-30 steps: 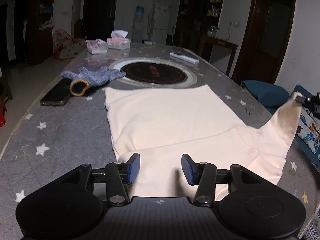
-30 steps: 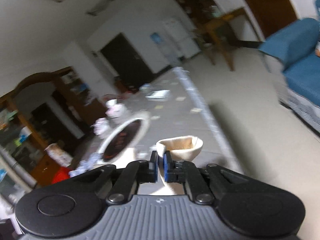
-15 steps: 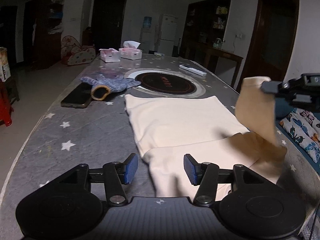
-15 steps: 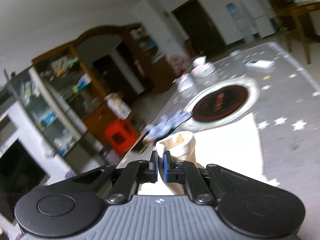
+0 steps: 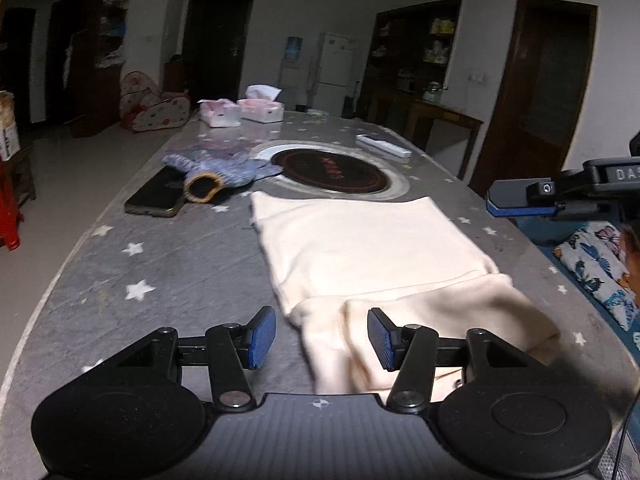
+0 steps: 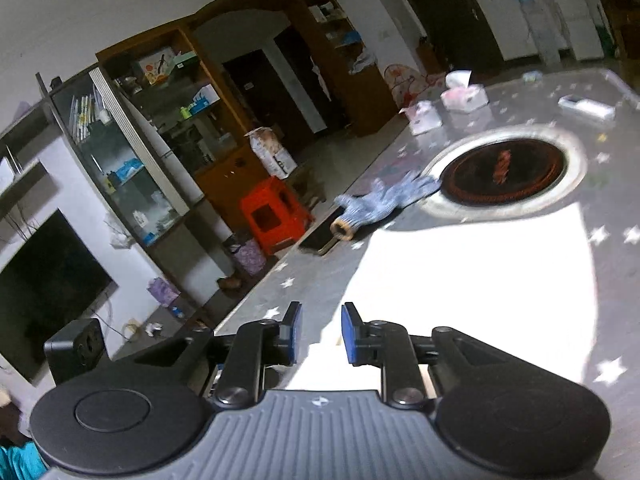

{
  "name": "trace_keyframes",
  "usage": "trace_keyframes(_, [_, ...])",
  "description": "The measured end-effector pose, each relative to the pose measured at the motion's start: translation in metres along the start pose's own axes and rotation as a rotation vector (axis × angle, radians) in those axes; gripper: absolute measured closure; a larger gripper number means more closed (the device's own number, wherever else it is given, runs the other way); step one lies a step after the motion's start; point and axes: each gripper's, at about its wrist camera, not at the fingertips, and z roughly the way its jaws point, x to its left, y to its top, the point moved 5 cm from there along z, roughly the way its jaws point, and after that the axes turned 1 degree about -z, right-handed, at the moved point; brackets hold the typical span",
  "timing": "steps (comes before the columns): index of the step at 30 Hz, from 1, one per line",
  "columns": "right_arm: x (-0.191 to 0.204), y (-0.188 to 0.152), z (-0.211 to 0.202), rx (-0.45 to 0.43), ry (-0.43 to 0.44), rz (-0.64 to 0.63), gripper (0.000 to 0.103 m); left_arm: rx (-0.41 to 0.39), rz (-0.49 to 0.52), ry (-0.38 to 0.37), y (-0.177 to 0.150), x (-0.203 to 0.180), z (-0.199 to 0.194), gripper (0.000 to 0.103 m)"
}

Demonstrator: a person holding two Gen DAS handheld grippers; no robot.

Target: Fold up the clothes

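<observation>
A cream garment (image 5: 372, 252) lies flat on the grey star-patterned table (image 5: 168, 264), its sleeve folded across the near end. My left gripper (image 5: 322, 338) hovers open over the garment's near left corner, pads not pressing the cloth. Above the table's right edge my right gripper (image 5: 520, 200) shows side-on in the left wrist view. In its own view the right gripper (image 6: 320, 332) has its jaws opening, with nothing between them and the bright garment (image 6: 472, 288) below.
A blue knit glove (image 5: 224, 170) and a dark phone (image 5: 158, 196) lie left of the garment. A round inset burner (image 5: 332, 170) sits beyond it, tissue boxes (image 5: 260, 110) and a white remote (image 5: 384, 146) farther back. A red stool (image 6: 274, 214) stands beside the table.
The right gripper carried the sleeve leftward over the garment and let it go; the sleeve now lies folded on the near end. The left gripper stayed open and shifted slightly.
</observation>
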Motion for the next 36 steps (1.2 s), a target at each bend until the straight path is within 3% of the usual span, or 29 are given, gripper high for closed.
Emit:
trace_keyframes(8, [-0.047, -0.015, -0.034, 0.164, -0.249, -0.148, 0.082, 0.025, 0.069, -0.106, 0.005, -0.033, 0.021, 0.056])
trace_keyframes(13, [-0.065, -0.040, -0.025, 0.236, -0.333, -0.216, 0.082, 0.072, 0.091, -0.122, 0.002, -0.042, 0.040, 0.060])
trace_keyframes(21, [-0.071, -0.049, 0.004, 0.240, -0.333, -0.267, 0.083, 0.130, 0.081, -0.059, -0.004, -0.023, 0.060, 0.063])
trace_keyframes(27, [-0.080, -0.048, -0.015, 0.222, -0.373, -0.245, 0.083, 0.130, 0.060, -0.061, -0.004, -0.017, 0.057, 0.066])
trace_keyframes(32, [-0.055, -0.054, -0.023, 0.224, -0.314, -0.328, 0.083, 0.096, 0.112, -0.072, 0.001, -0.030, 0.050, 0.067])
trace_keyframes(36, [-0.039, -0.069, -0.020, 0.270, -0.269, -0.384, 0.083, 0.123, 0.164, -0.064, -0.008, -0.032, 0.051, 0.066])
